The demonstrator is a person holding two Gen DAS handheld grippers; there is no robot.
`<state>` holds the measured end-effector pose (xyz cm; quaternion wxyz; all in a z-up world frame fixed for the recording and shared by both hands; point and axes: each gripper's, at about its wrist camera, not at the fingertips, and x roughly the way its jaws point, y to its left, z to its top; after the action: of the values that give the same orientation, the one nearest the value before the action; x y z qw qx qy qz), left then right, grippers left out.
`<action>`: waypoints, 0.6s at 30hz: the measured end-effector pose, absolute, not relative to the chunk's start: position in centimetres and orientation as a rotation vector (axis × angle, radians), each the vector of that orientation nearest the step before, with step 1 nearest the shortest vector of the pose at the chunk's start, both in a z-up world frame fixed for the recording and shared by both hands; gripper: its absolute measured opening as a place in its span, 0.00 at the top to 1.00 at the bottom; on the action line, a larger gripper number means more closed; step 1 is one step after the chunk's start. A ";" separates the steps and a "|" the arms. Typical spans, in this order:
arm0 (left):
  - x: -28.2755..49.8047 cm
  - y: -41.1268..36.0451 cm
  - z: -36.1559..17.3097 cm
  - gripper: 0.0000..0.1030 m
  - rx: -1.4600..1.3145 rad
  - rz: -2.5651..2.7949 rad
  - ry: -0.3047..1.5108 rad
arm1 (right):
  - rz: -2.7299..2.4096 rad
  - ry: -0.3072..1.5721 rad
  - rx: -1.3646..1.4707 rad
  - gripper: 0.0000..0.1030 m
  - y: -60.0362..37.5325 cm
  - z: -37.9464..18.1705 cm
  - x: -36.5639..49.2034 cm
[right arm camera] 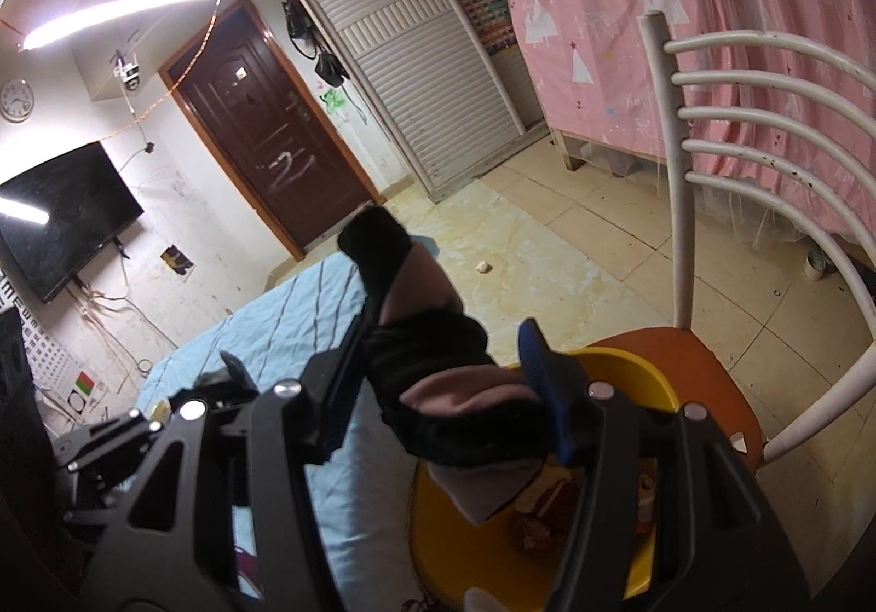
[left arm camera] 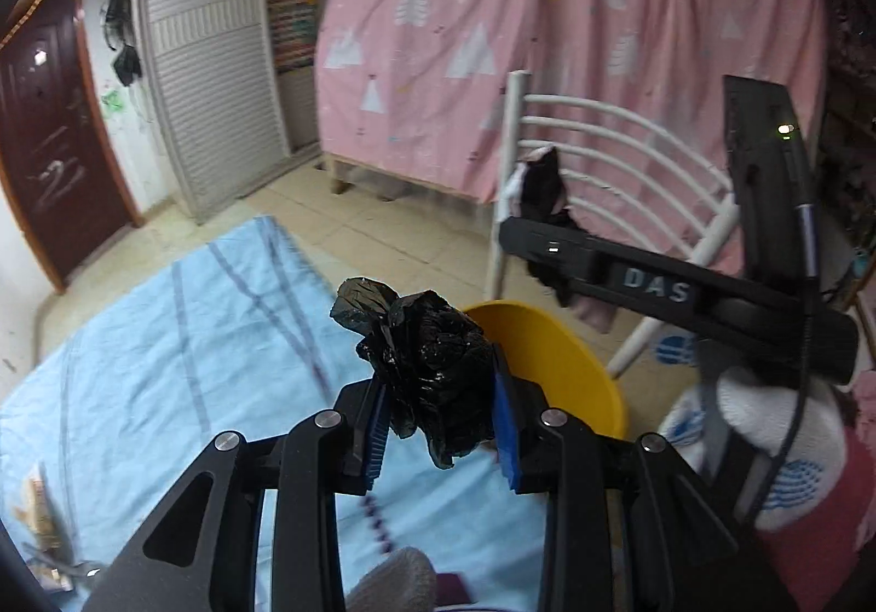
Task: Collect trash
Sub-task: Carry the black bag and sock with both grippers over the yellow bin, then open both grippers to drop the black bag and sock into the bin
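My left gripper (left arm camera: 441, 409) is shut on a crumpled black plastic bag (left arm camera: 432, 365), held above the blue bedsheet (left arm camera: 164, 365) just left of a yellow basin (left arm camera: 564, 365). My right gripper (right arm camera: 443, 393) is shut on a black and dusty-pink sock (right arm camera: 432, 371), held over the yellow basin (right arm camera: 640, 376), which sits on an orange chair seat (right arm camera: 701, 365) and holds some reddish scraps (right arm camera: 542, 513). In the left wrist view the right gripper's body (left arm camera: 684, 289) and the sock (left arm camera: 542, 190) show at the right, above the basin.
A white metal chair back (right arm camera: 766, 130) rises behind the basin. A pink curtained bed frame (left arm camera: 547, 37) stands behind. A small white scrap (right arm camera: 483, 267) lies on the tiled floor. Brown door (right arm camera: 274, 130), grey shutter wardrobe (right arm camera: 410, 48) and wall TV (right arm camera: 65, 212) at far side.
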<state>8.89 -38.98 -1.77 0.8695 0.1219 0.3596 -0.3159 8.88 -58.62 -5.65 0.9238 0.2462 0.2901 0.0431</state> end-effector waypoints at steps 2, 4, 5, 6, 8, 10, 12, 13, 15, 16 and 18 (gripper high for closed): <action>8.8 -39.8 -2.3 0.78 0.255 -0.671 0.763 | 0.088 0.593 0.512 0.47 -59.1 -5.7 8.9; 8.7 -40.5 -2.9 0.78 0.262 -0.676 0.773 | 0.087 0.593 0.516 0.47 -59.2 -5.8 8.8; 8.8 -40.6 -3.1 0.77 0.264 -0.677 0.776 | 0.088 0.593 0.519 0.47 -59.3 -5.9 8.8; 9.0 -40.9 -3.2 0.78 0.264 -0.681 0.781 | 0.087 0.593 0.520 0.47 -59.4 -5.9 8.8; 9.1 -41.4 -3.4 0.78 0.265 -0.694 0.787 | 0.081 0.594 0.523 0.47 -59.5 -6.1 8.7; 9.1 -42.1 -3.6 0.77 0.272 -0.705 0.788 | 0.076 0.594 0.528 0.47 -59.7 -6.2 8.7; 9.1 -42.7 -3.9 0.76 0.282 -0.709 0.798 | 0.071 0.590 0.534 0.47 -59.9 -6.2 8.5; 9.2 -43.0 -4.0 0.74 0.283 -0.714 0.806 | 0.068 0.587 0.537 0.47 -60.1 -6.2 8.4; 9.3 -43.3 -4.2 0.57 0.288 -0.720 0.813 | 0.062 0.582 0.543 0.47 -60.5 -6.1 8.3; 9.3 -43.4 -4.3 0.44 0.291 -0.720 0.810 | 0.058 0.581 0.546 0.47 -60.5 -6.0 8.3; 9.2 -43.4 -4.4 0.41 0.295 -0.720 0.805 | 0.053 0.581 0.551 0.47 -60.7 -6.0 8.3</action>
<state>9.24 -43.44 -4.37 0.8474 0.1398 0.3818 -0.3414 8.26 -60.70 -6.03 0.9205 0.2684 0.2828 0.0258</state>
